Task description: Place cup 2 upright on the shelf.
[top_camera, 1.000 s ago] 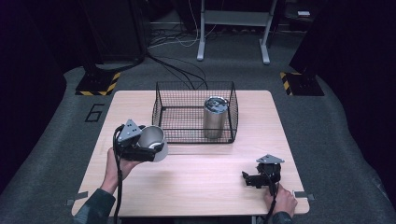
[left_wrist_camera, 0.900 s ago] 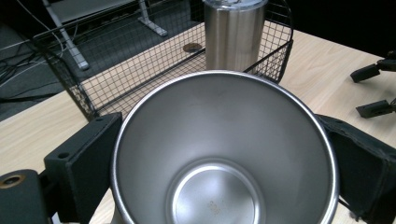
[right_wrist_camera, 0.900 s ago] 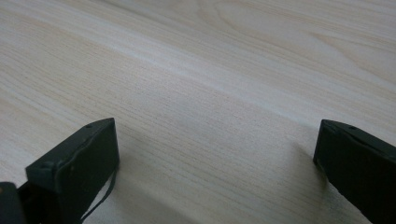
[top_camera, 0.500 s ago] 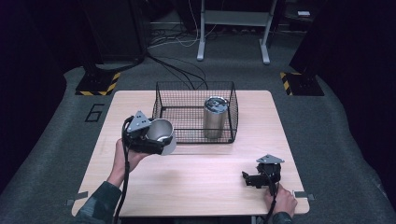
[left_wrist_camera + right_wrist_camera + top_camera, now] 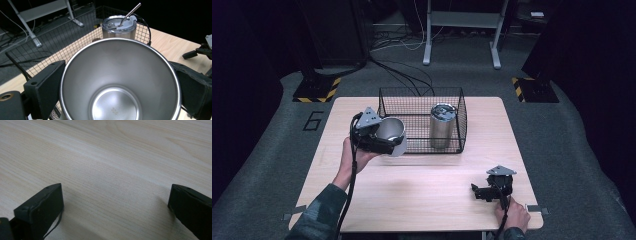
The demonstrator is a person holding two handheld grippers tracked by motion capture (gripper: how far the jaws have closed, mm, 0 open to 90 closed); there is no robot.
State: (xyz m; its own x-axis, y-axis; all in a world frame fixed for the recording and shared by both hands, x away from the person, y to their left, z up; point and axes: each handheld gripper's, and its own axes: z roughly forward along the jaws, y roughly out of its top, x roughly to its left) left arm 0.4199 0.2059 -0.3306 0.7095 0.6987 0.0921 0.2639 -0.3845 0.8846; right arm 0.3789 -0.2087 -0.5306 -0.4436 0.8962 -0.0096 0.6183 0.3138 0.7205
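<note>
— Since a second ago the left claw (image 5: 379, 137) carries the open steel cup (image 5: 392, 135) rightward, up against the wire basket's (image 5: 419, 120) left wall, clamped on both sides. What's done?

— Judging by the scene, one lidded tumbler (image 5: 442, 125) with a straw stands inside the basket; the cup seems next, not yet over the rim.

— And the right claw (image 5: 486, 192)?

— Wide, holding nothing, resting on the worktop (image 5: 422, 190) well in front of the basket. The cup's outer base is hidden.
</note>
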